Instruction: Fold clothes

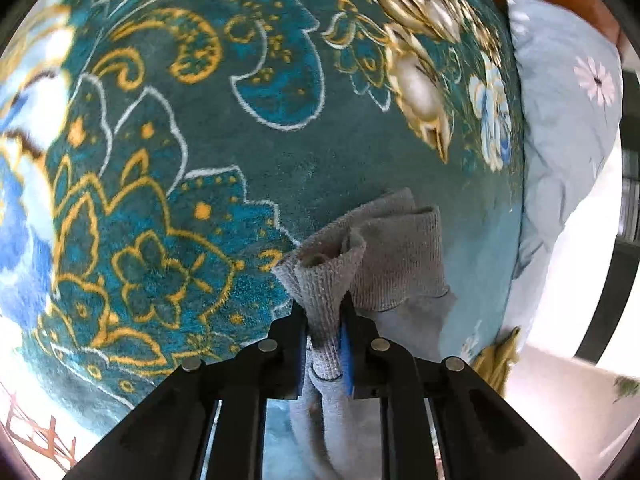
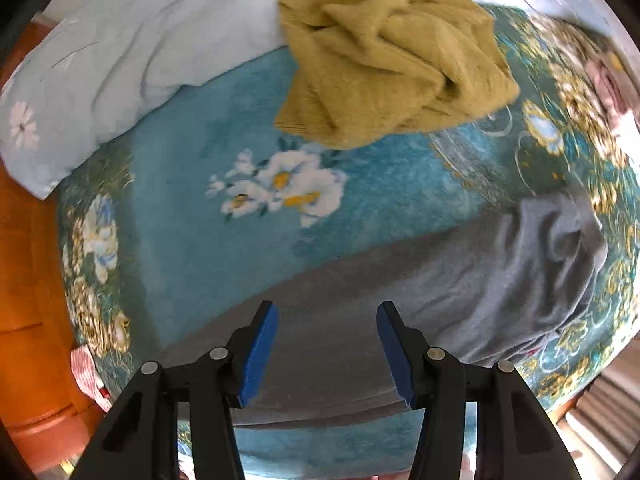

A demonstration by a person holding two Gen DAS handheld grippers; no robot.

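So the whole thing is happening on a bed covered by a plush teal blanket with gold paisley and white flowers (image 2: pixel 224 152), with a pale blue flowered pillow (image 2: pixel 100 68) up along the far edge by the wooden headboard.

Biggest garment is the grey knit sweatshirt (image 2: pixel 460 280), spread mostly flat across the near side of the bed, though its far end toward the right edge looks bunched up. Not really folded yet as far as I can tell, more like laid out ready for the first fold.

Next is a crumpled mustard-yellow knit sweater (image 2: pixel 384 60), sitting in a heap near the pillow edge, well apart from the grey one. Totally untouched, so that's all still to do.

The left gripper (image 1: pixel 324 316) is clamped tight on the ribbed grey cuff of a sleeve (image 1: pixel 340 264), lifting it a bit off the blanket.

The right gripper (image 2: pixel 328 344) is spread wide with nothing in it, hovering over the grey body.

My read: very early on, one piece started, none finished.
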